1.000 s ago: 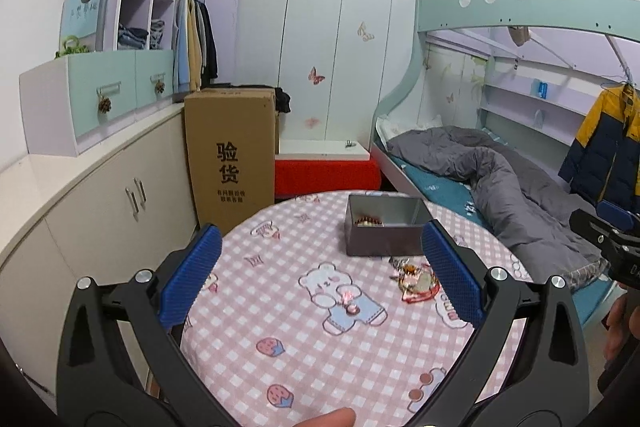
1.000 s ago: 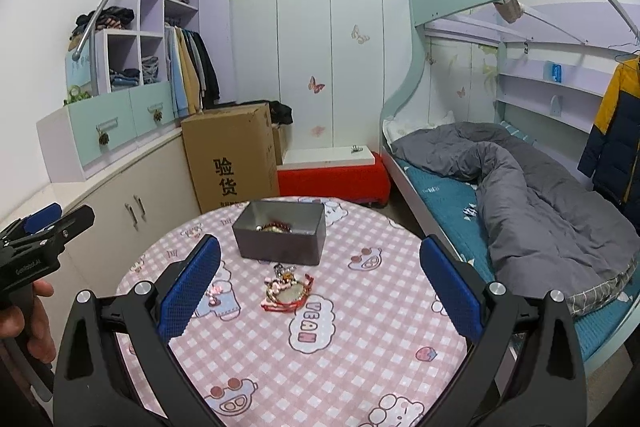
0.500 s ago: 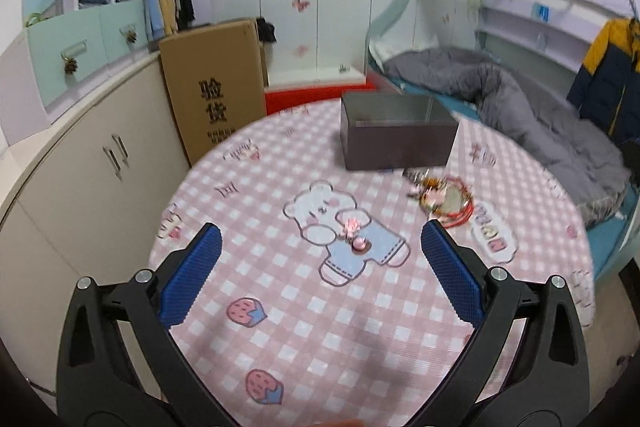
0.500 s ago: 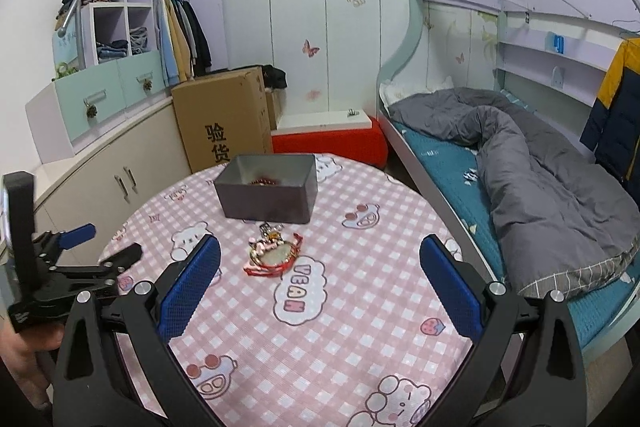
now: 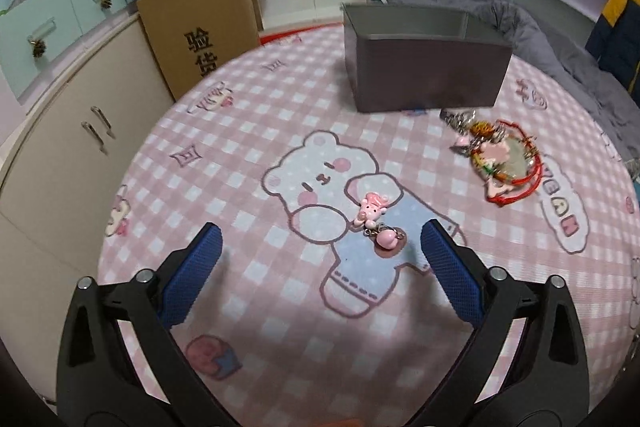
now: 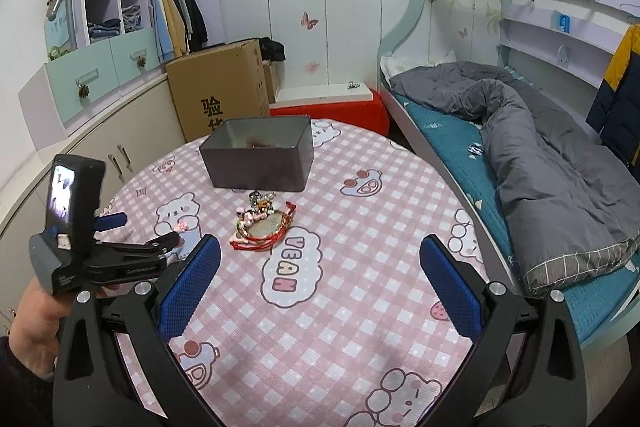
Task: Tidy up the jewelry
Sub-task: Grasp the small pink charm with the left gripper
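While the left gripper [image 5: 318,251] narrows its empty jaws over the pink charm [image 5: 374,217] on the tablecloth [image 5: 240,155] | step: pickup | next: straddle charm, lift into grey box [image 5: 424,67] | right gripper [image 6: 319,269] spread, empty.

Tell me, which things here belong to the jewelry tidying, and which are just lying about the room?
Part of the job:
- pink charm, loose on the tablecloth
- tangled pile of bracelets
- grey box
- left gripper, jaws closing, nothing held
- right gripper, open

Just lying about:
- cardboard carton
- grey duvet
- hanging clothes
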Motion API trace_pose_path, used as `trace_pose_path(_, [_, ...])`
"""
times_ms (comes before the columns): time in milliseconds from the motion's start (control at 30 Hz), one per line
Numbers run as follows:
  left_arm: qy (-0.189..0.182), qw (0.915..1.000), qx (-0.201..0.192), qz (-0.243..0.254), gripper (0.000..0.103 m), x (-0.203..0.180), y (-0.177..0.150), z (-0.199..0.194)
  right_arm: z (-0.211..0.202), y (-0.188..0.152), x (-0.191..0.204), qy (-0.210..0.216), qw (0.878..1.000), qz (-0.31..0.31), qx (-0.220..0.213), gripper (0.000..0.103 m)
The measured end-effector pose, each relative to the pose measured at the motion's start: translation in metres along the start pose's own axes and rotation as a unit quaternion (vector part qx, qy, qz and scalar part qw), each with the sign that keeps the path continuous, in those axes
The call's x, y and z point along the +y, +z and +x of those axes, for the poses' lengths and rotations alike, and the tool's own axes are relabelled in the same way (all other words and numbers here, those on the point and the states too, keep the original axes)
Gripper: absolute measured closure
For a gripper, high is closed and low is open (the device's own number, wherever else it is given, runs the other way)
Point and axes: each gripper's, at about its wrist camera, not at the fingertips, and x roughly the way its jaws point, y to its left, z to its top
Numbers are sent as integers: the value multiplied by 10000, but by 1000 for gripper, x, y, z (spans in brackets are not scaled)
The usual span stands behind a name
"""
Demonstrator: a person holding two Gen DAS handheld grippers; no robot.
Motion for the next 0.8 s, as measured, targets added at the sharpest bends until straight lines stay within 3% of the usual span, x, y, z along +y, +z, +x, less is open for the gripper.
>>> trace_pose_path(67, [-181, 9997, 189, -5, 25, 0, -1, 11, 3, 0, 0, -13, 10000, -11, 41, 7])
trace_pose_path(300, [-773, 9968, 83, 169, 84, -3, -1, 6, 18, -4, -2, 55, 9997, 0, 244, 7])
trace_pose_path(333, [-905, 9956, 72, 209, 88, -4, -2, 4, 22, -5, -2, 81, 9996, 0, 287, 7])
trace_pose_path(433, [-1252, 9921, 20, 113, 89, -4, -4, 1, 33, -7, -1, 149, 9990, -12, 419, 7])
trace_pose_path(633, [-1410, 9899, -136, -24, 89, -1, -9, -10, 70, -9, -1, 286, 9963, 42, 804, 8])
trace_pose_path(800, [-1445, 9893, -202, -72, 89, 4, -11, -14, 99, -4, 1, 381, 9939, 88, 1036, 22])
